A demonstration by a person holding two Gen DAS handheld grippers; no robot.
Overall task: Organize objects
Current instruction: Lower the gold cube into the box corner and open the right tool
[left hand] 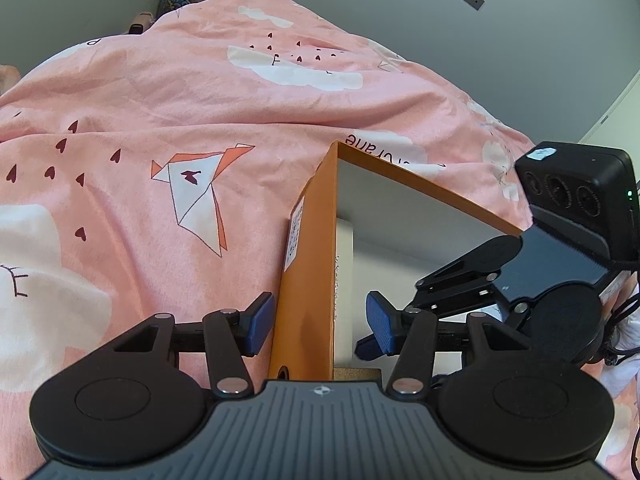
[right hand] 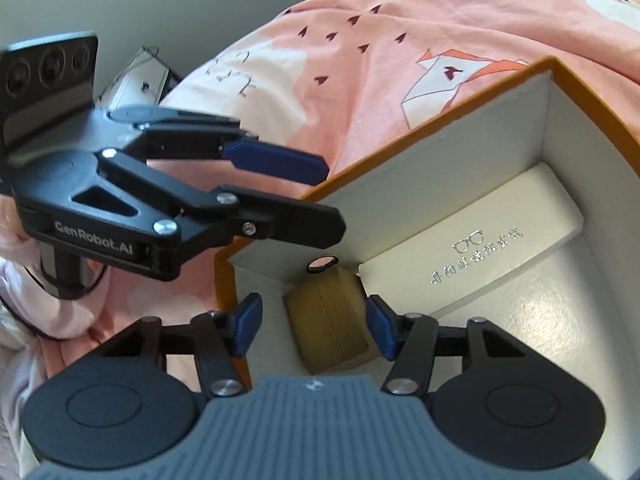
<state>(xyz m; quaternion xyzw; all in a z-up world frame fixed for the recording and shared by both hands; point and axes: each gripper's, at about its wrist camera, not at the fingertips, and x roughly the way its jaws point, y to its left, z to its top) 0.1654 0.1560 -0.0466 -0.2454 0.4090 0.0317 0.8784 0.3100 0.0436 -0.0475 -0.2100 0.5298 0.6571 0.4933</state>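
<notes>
Bedding, a pink quilt [left hand: 160, 120], carries an open orange box [right hand: 592, 96] with white inner walls. Inside, a white glasses case [right hand: 480, 232] lies along the far wall toward two o'clock, and a small tan box [right hand: 332, 328] sits in the near corner. The right gripper [right hand: 314, 326] is nearer, fingers spread, the tan box between them at twelve o'clock, its long axis running away from the camera. The left gripper [left hand: 320, 322], also spread, straddles the orange wall.
</notes>
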